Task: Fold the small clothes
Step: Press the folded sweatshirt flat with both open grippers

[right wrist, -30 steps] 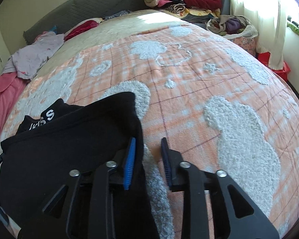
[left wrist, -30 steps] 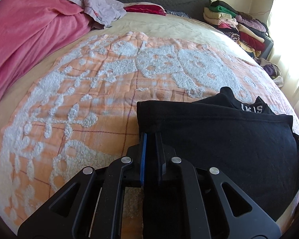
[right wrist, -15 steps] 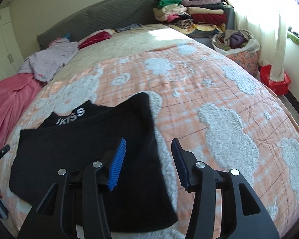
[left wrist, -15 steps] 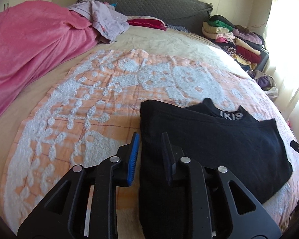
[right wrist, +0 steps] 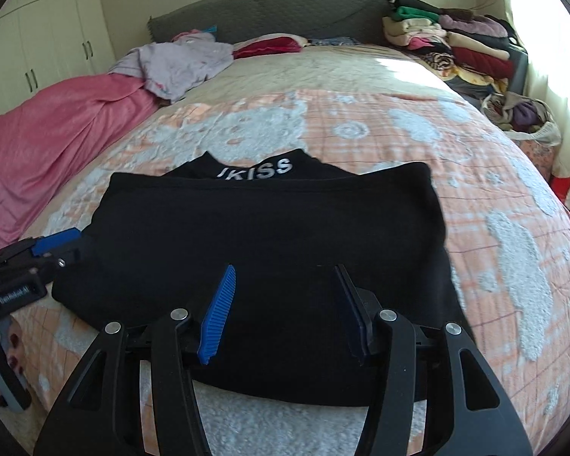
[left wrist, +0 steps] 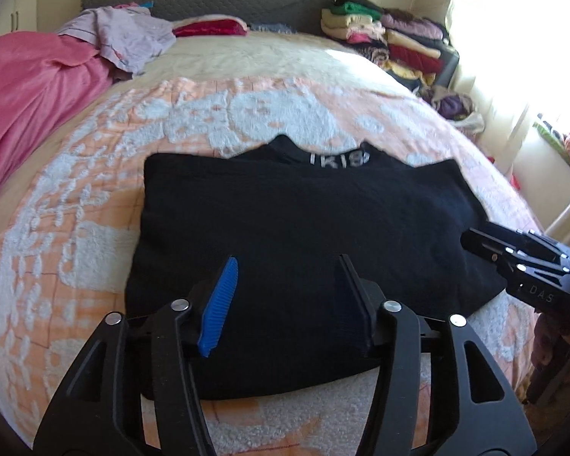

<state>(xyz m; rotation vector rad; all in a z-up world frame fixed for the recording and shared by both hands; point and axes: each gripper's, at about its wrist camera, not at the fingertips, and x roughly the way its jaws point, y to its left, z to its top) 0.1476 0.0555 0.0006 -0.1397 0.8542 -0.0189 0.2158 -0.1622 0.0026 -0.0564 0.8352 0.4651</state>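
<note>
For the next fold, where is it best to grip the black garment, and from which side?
Probably its two near corners: left gripper from the left edge, right gripper from the right. The black garment lies flat, its near hem free on the blanket.

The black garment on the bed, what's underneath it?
The black garment lies flat on an orange and white textured blanket, which shows all around its edges. A waistband with white lettering peeks out at its far edge. Anything else beneath is covered.

Garment [left wrist: 304,235] on bedspread [left wrist: 76,235], clothes pile [left wrist: 391,43] behind-right.
</note>
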